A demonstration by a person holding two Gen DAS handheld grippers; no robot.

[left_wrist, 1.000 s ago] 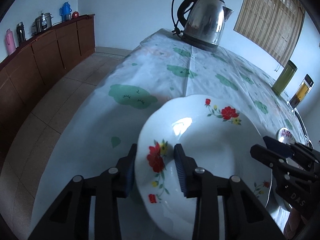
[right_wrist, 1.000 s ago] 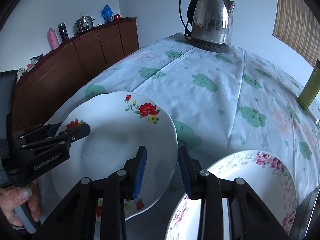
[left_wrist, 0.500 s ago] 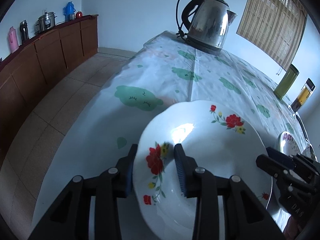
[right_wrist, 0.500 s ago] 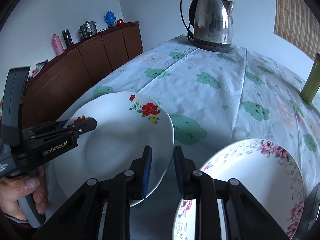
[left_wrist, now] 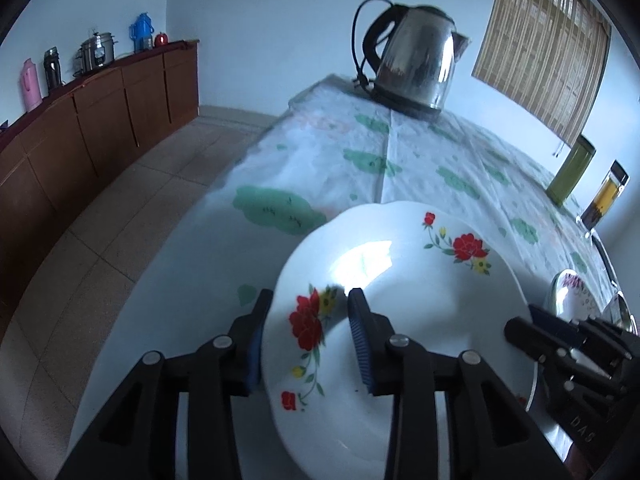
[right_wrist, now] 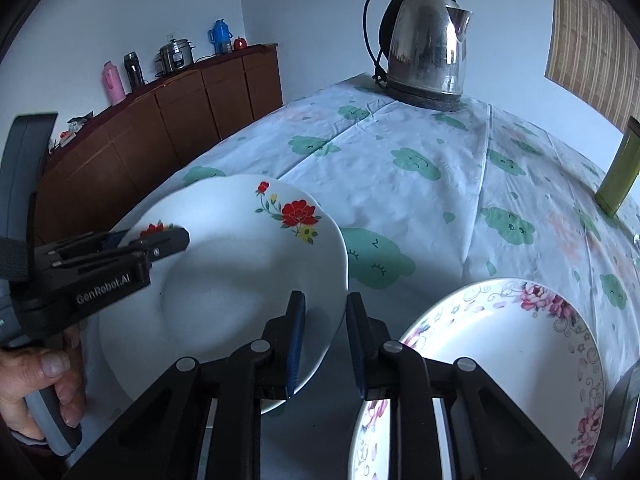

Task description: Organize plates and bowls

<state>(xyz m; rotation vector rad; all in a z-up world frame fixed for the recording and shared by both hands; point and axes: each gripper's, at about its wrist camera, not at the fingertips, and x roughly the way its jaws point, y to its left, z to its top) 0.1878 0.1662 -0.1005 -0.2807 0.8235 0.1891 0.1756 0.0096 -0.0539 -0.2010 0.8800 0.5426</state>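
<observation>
- At the near end of the table, on the pale cloud-print tablecloth (right_wrist: pixel 420 184), sits the white scalloped plate with red flowers (left_wrist: pixel 420 320), and both tools are on it
- The left gripper (left_wrist: pixel 306 320) straddles the plate's left rim, one pad outside and under, one pad inside on the well; the jaws are narrowed to about rim width and look clamped on it
- The right gripper (right_wrist: pixel 322 320) takes the opposite edge, blue pads either side of the rim, narrow gap; in the right wrist view the plate edge runs between them and they seem to be pinching it, though actual contact is hard to confirm
- A hand (right_wrist: pixel 40 384) grips the grey handle of the left tool at lower left of that view
- Just right of the held plate lies a second white plate with pink flower border (right_wrist: pixel 500 360), close beside it but apart
- Handling call: glazed ceramic, stiff, fairly heavy for a two-finger pinch, slick under the pads and quick to chip or break if it slips
- Best hold is where they are now, on the flat rim at opposite sides, pads deep past the scalloped lip, plate kept level
- Risk: clipping the neighbouring plate
- Far end: a steel electric kettle (right_wrist: pixel 428 40), well clear
</observation>
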